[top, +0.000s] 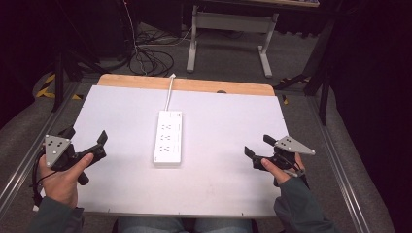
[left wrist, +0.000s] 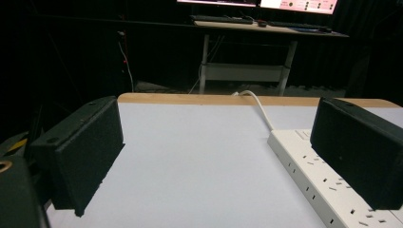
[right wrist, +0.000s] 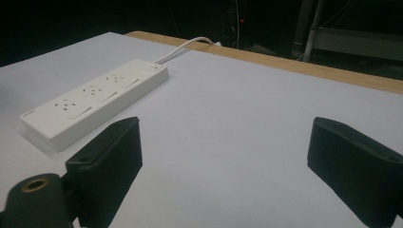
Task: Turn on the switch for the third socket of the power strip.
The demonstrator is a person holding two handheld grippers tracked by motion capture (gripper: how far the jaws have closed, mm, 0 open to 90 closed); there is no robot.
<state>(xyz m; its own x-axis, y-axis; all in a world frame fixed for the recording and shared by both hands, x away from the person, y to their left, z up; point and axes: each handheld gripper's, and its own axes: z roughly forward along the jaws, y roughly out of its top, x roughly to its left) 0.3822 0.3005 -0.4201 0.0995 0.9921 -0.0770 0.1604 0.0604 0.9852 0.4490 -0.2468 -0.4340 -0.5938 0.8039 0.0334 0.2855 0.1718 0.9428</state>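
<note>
Midway between hand-held grippers, power strip [top: 168, 137]

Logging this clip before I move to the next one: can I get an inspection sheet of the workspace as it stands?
Surface: white sheet over a wooden table top, bare around the strip.
Job's things: white power strip lying flat at the centre, sockets up, nothing plugged in.
Clutter: nothing seen.
Grippers: left hand-held gripper and right hand-held gripper both open, either side of the strip, apart from it.
Cables: strip's white cord runs over the far edge.
Surroundings: dark room, desk frame, coiled floor cables.
</note>
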